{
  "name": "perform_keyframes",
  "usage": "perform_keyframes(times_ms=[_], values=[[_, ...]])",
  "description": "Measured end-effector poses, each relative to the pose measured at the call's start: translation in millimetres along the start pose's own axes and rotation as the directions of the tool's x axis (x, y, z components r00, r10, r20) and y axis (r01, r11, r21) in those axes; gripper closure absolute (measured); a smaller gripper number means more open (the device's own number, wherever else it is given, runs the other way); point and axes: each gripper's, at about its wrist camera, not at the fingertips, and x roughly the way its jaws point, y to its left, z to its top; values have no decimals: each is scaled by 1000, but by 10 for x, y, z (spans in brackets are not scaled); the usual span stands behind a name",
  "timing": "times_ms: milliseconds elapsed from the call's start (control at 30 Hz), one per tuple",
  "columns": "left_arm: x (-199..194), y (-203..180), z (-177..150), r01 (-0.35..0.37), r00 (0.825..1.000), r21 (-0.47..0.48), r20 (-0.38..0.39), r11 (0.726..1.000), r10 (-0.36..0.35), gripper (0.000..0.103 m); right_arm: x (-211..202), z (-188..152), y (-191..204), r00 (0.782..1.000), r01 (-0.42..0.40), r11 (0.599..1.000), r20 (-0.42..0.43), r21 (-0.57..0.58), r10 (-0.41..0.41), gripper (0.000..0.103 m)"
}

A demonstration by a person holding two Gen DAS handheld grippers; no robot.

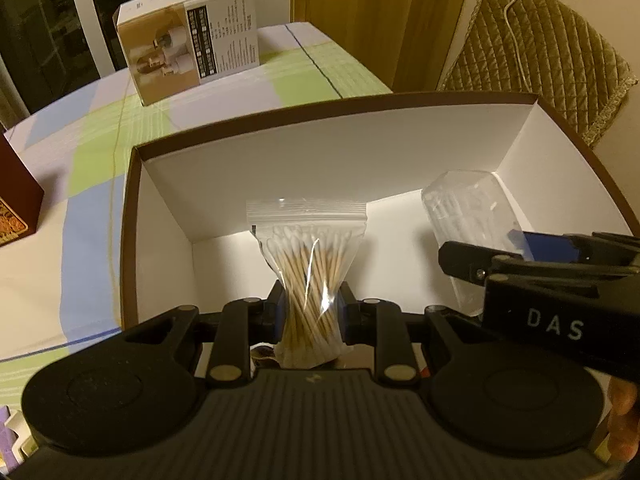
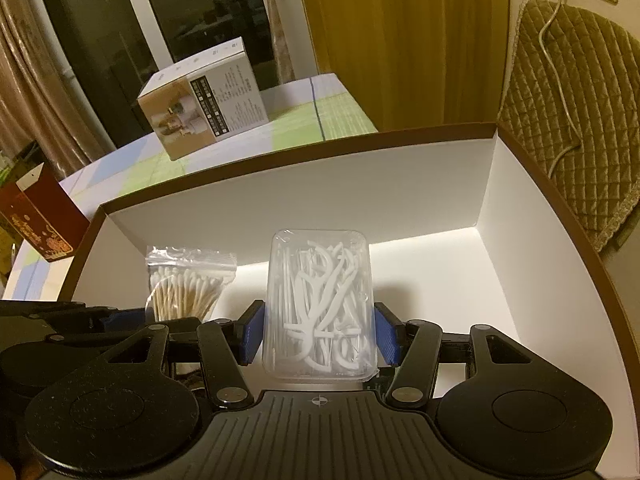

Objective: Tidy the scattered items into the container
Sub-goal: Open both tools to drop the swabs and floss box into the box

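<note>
Over the white-lined box (image 1: 328, 148), your left gripper (image 1: 310, 312) is pinching the cotton-swab bag (image 1: 310, 264). Your right gripper (image 2: 318, 332) is clamping the floss-pick case (image 2: 320, 304) beside it.

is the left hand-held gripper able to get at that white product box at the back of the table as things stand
Probably not right away. The left hand-held gripper is shut on the cotton swab bag over the open container, and the white product box stands on the table beyond the container's far wall. It would need to let go first.

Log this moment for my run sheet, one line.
left gripper: grips cotton swab bag | right gripper: grips floss pick case | both over box
</note>
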Motion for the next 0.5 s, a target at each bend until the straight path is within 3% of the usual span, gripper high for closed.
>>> perform_keyframes(times_ms=[167,233,300,333,367,400,500], values=[[-12,-9,9,0,1000,-4,2,1000,0,82,-18,31,8,1000,-9,1000,17,-9,9,44],[4,-5,13,-17,1000,-11,-1,1000,17,75,0,35,12,1000,-13,1000,19,-14,13,43],[22,33,17,-27,1000,-31,-3,999,27,61,8,49,1,999,-23,1000,27,-7,23,33],[29,44,19,-12,1000,-32,-9,999,11,56,-2,56,-4,999,-28,1000,37,-3,28,17],[29,39,20,5,1000,-30,-14,1000,-5,48,-25,57,-12,998,-36,999,51,2,36,10],[21,21,16,12,1000,-31,-12,999,-13,41,-51,59,-9,997,-42,999,65,3,42,8],[6,-58,0,-9,1000,2,-6,1000,9,35,-85,66,30,997,-41,999,69,-20,42,8]])
